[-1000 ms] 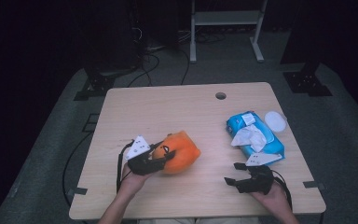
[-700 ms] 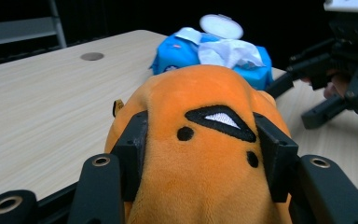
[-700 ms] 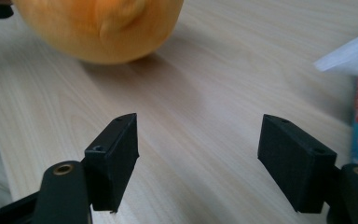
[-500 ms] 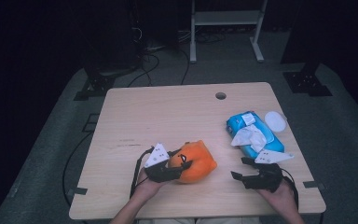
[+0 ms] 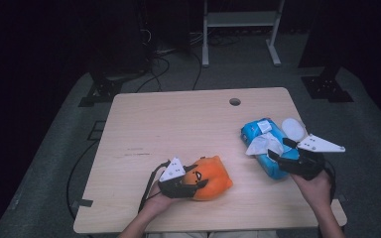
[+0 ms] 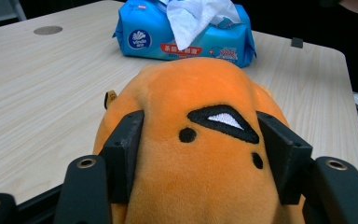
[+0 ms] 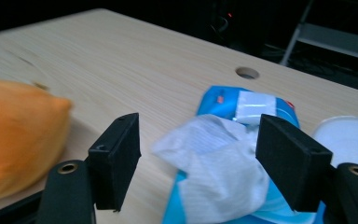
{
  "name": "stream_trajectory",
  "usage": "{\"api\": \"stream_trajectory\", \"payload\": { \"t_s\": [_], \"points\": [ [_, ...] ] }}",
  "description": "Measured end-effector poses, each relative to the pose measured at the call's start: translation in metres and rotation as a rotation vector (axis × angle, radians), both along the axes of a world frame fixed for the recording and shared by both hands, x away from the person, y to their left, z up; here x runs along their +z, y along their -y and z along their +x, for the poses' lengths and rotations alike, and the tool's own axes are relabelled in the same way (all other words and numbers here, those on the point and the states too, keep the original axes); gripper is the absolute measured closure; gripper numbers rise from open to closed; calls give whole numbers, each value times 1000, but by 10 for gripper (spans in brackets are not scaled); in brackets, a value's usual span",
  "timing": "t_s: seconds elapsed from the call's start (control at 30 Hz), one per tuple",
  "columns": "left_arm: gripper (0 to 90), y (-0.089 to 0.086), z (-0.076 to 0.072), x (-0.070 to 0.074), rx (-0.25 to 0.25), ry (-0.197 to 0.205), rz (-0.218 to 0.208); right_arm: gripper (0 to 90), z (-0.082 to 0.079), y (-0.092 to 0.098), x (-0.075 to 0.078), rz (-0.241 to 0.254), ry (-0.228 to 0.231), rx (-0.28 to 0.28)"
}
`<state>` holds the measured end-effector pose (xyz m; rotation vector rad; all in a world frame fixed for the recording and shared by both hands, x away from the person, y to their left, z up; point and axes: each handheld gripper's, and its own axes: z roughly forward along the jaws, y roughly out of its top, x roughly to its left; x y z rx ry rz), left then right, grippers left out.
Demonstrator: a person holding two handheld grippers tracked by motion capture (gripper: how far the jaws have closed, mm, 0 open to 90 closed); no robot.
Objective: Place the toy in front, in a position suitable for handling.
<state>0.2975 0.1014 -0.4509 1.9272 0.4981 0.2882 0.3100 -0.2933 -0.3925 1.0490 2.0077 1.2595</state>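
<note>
An orange plush toy (image 5: 216, 179) with a stitched eye lies near the table's front edge. My left gripper (image 5: 198, 181) has it between its jaws, which have just been opening. In the left gripper view both pads still bear on the sides of the plush toy (image 6: 205, 93). A blue tissue pack (image 5: 256, 130) lies at the right with a white tissue (image 5: 264, 143) sticking out. My right gripper (image 5: 279, 149) hovers open over the pack's near end. In the right gripper view the tissue (image 7: 216, 163) lies below the wide gap of the right gripper (image 7: 198, 158).
A white round lid (image 5: 293, 127) lies just right of the pack, close to the table's right edge. The wooden table (image 5: 178, 129) has a cable hole (image 5: 234, 101) at the back. Cables and a metal stand are on the dark floor beyond.
My left hand has carried the plush toy right and toward the front edge. The right gripper has risen from the front right corner and moved forward over the tissue pack.
</note>
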Motion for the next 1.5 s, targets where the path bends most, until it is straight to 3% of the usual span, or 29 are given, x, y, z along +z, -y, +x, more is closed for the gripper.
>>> {"api": "stream_trajectory", "payload": {
  "t_s": [0.17, 0.3, 0.33, 0.47, 0.5, 0.53, 0.7, 0.87, 0.97, 1.2, 1.3, 1.33, 1.37, 1.5],
  "points": [
    [377, -1, 0, 0, -8, 2, 7, 308, 22, -4, -18, -56, -43, -41],
    [367, -1, 1, 0, -16, -1, 8, 333, 30, -7, -29, -79, -74, -57],
    [365, -1, 1, 0, -18, -3, 5, 394, 33, -8, -34, -112, -95, -83],
    [357, -2, 0, 0, -22, 1, 16, 593, 32, -6, -37, -134, -106, -111],
    [355, -2, 0, 0, -22, 1, 16, 593, 32, -6, -37, -134, -106, -111],
    [354, -2, 0, 0, -24, 2, 17, 669, 33, -3, -39, -124, -128, -117],
    [348, -2, 1, 0, -30, 2, 18, 832, 33, 5, -41, -83, -141, -130],
    [339, -4, 2, 0, -33, -3, 19, 860, 31, 9, -36, -33, -144, -122],
    [335, -4, 1, 0, -34, 0, 21, 862, 26, 10, -27, 28, -128, -93],
    [322, -5, 1, 0, -40, 8, 31, 862, 11, 5, -13, 59, -102, -34],
    [317, -7, 2, 0, -44, 6, 31, 862, -6, -8, -1, 67, -85, 71],
    [316, -7, 2, 0, -44, 6, 31, 862, -6, -8, -1, 67, -85, 71],
    [314, -7, 3, -1, -44, 4, 25, 862, -16, -19, 8, 74, -60, 132],
    [311, -8, 3, -1, -47, 4, 26, 862, -34, -51, 18, 67, -41, 275]
  ]
}}
